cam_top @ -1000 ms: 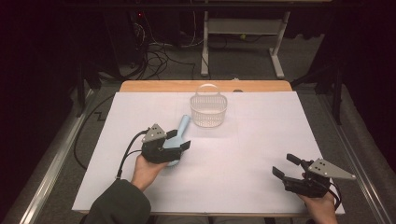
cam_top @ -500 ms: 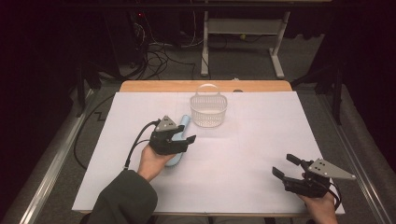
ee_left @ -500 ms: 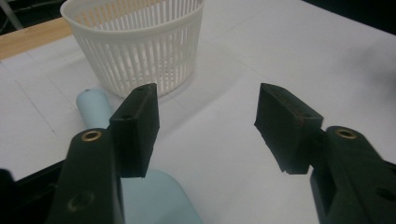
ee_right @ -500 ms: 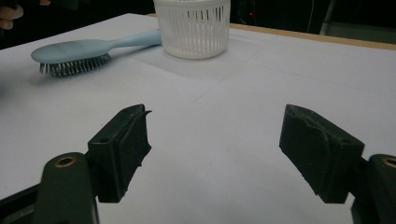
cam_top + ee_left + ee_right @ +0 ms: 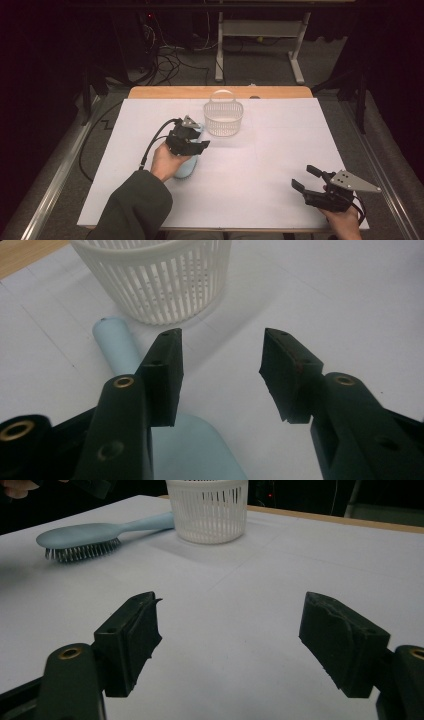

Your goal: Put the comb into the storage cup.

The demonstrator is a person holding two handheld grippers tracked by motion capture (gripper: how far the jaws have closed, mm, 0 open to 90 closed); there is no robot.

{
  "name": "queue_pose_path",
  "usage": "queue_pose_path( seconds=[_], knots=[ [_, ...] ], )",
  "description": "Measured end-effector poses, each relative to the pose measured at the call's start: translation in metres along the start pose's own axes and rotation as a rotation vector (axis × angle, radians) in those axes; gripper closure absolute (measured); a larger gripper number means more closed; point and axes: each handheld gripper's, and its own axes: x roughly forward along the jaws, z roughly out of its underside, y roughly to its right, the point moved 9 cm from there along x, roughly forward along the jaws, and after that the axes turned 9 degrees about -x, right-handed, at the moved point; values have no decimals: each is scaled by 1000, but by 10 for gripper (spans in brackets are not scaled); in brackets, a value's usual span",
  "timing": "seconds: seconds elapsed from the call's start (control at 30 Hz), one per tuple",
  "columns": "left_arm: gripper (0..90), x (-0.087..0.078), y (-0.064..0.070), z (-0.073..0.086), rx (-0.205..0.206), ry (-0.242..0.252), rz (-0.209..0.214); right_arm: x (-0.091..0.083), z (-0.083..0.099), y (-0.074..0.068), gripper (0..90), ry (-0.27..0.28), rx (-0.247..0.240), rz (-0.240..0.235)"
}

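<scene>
Since the earlier frames the left gripper has moved farther up the table and a little to the right, along the light blue hairbrush toward the white basket; the right gripper has stayed at the near right corner.

In the high view the left gripper hangs over the brush, covering most of it, with the brush head showing near the hand. The basket stands just beyond, at the far middle of the white table. The right gripper rests low near the table's near edge, well apart from both things.

In the left gripper view the jaws stand apart with nothing between them, above the brush handle, whose end lies just beside the basket.

In the right gripper view the jaws are wide and empty. The hairbrush lies bristles down at the far left, its handle reaching to the basket.
</scene>
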Motion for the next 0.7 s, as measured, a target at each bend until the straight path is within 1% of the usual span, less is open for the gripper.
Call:
queue_pose_path(
  seconds=[0.03,0.07,0.13,0.17,0.33,0.37,0.43,0.47,0.53,0.57,0.63,0.67,0.7],
  knots=[
    [532,1,-1,0,12,-23,-3,0,0,0,242,0,0,0],
    [535,2,-1,-1,14,-37,-8,0,0,0,242,0,0,0],
    [571,5,-2,-3,24,-73,-12,0,0,0,242,0,0,-1],
    [605,7,-2,-3,30,-92,-15,0,0,0,242,-1,-1,-2],
    [608,14,-6,-8,50,-176,-54,0,0,0,242,-2,2,-2],
    [655,16,-6,-9,56,-191,-56,0,0,0,242,-2,2,-3],
    [670,20,-8,-10,59,-215,-61,0,0,0,242,-2,1,-4],
    [693,22,-9,-11,55,-226,-63,0,0,-1,242,-1,0,-4],
    [695,27,-12,-11,57,-261,-72,0,0,-1,242,-1,-1,-5],
    [723,29,-14,-10,61,-276,-77,0,0,-1,242,-3,2,-6],
    [734,34,-16,-10,63,-308,-85,0,0,-1,242,-3,0,-6],
    [761,37,-17,-10,60,-317,-91,0,0,-1,242,-3,0,-6],
    [763,39,-19,-10,60,-331,-96,0,0,-1,243,-3,-1,-6]
  ],
)
